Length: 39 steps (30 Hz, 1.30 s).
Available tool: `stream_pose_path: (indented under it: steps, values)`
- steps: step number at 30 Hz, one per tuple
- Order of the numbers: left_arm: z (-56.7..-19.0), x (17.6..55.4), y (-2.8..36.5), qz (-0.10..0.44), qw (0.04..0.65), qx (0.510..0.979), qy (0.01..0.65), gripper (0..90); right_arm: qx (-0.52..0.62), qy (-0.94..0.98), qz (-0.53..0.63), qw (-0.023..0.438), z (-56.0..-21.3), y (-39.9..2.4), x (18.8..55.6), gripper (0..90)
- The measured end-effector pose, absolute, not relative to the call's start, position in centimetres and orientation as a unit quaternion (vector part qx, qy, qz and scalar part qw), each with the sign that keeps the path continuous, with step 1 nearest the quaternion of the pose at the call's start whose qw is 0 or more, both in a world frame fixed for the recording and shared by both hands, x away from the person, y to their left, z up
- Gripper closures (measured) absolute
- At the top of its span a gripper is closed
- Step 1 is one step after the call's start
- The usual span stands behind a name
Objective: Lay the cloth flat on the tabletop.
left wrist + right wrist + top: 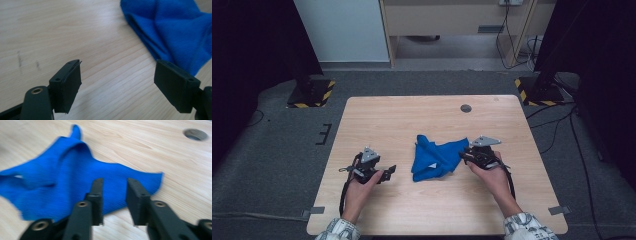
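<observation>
A crumpled blue cloth [434,157] lies on the wooden table [412,115], a little right of its middle. My left gripper [389,171] hovers to the cloth's left, pointing toward it. In the left gripper view its jaws [117,85] stand wide apart with bare wood between them, and the cloth [175,30] lies just beyond the right jaw. My right gripper [463,156] is at the cloth's right corner. In the right gripper view its jaws [115,195] stand a narrow gap apart above the cloth's [62,175] near edge, and they clamp nothing.
A round cable hole [466,108] sits in the table near its far edge, also visible as the hole [195,134] in the right gripper view. Two black stands on striped bases [309,95] [537,92] flank the table's far corners. Cables trail over the floor at right.
</observation>
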<state>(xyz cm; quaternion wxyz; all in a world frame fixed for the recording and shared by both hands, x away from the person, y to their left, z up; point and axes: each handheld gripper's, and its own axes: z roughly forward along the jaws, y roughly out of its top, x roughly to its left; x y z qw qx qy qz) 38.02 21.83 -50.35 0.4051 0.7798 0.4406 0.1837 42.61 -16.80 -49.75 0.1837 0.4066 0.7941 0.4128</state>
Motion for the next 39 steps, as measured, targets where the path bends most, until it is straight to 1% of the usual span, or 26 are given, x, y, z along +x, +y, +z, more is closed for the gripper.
stream_pose_path:
  steps: [3, 5, 6, 8, 10, 13, 16, 17, 19, 21, 23, 25, 29, 34, 39]
  values:
    - [-50.3, 37.9, 20.7, 0.177, 0.408, 0.788, 0.425, 25.0, 0.423, 0.789, 0.409, 0.176, -50.5, -17.3, 43.2, 74.1]
    - [-50.4, 37.8, 19.9, 0.175, 0.406, 0.795, 0.415, 25.9, 0.428, 0.789, 0.403, 0.178, -51.0, -17.4, 43.7, 73.3]
    - [-50.3, 37.7, 19.6, 0.175, 0.407, 0.796, 0.411, 26.8, 0.431, 0.788, 0.401, 0.18, -51.2, -17.4, 43.9, 70.7]
    - [-50.3, 37.6, 19.1, 0.17, 0.414, 0.796, 0.407, 27.9, 0.446, 0.781, 0.396, 0.184, -51.6, -17.2, 44.4, 62.6]
    - [-50.2, 37.5, 18.7, 0.166, 0.419, 0.797, 0.403, 29.0, 0.451, 0.778, 0.396, 0.187, -51.8, -17.1, 44.7, 59.2]
    - [-50.2, 37.5, 18.3, 0.162, 0.426, 0.795, 0.4, 29.6, 0.452, 0.78, 0.386, 0.195, -52.2, -16.5, 45.2, 49.1]
    - [-50.1, 37.5, 18.1, 0.162, 0.429, 0.795, 0.398, 31.1, 0.454, 0.786, 0.37, 0.198, -52.8, -15.7, 45.5, 45.8]
    - [-50.1, 37.5, 18.1, 0.162, 0.428, 0.795, 0.398, 31.4, 0.451, 0.791, 0.363, 0.199, -53.0, -15.4, 45.6, 46.9]
    - [-50.1, 37.5, 18.0, 0.163, 0.431, 0.793, 0.398, 32.9, 0.447, 0.797, 0.354, 0.199, -53.3, -15.1, 45.7, 51.9]
    - [-50.0, 37.6, 18.1, 0.161, 0.434, 0.792, 0.398, 34.2, 0.445, 0.797, 0.358, 0.198, -53.3, -15.0, 45.6, 60.4]
    - [-49.9, 37.5, 18.0, 0.158, 0.436, 0.793, 0.396, 37.4, 0.443, 0.8, 0.358, 0.189, -53.2, -15.0, 45.5, 69.7]
    - [-49.9, 37.5, 17.9, 0.157, 0.437, 0.793, 0.393, 39.1, 0.438, 0.806, 0.354, 0.182, -53.1, -15.0, 45.1, 75.1]
    - [-49.6, 37.3, 17.4, 0.155, 0.441, 0.797, 0.382, 43.4, 0.432, 0.809, 0.359, 0.174, -53.1, -15.2, 44.6, 77.7]
    - [-49.7, 37.5, 16.1, 0.144, 0.45, 0.801, 0.367, 45.1, 0.431, 0.811, 0.361, 0.162, -53.0, -15.1, 43.8, 78.5]
    - [-49.7, 38.1, 14.2, 0.14, 0.455, 0.807, 0.349, 45.4, 0.428, 0.813, 0.361, 0.162, -53.0, -15.0, 43.4, 78.4]
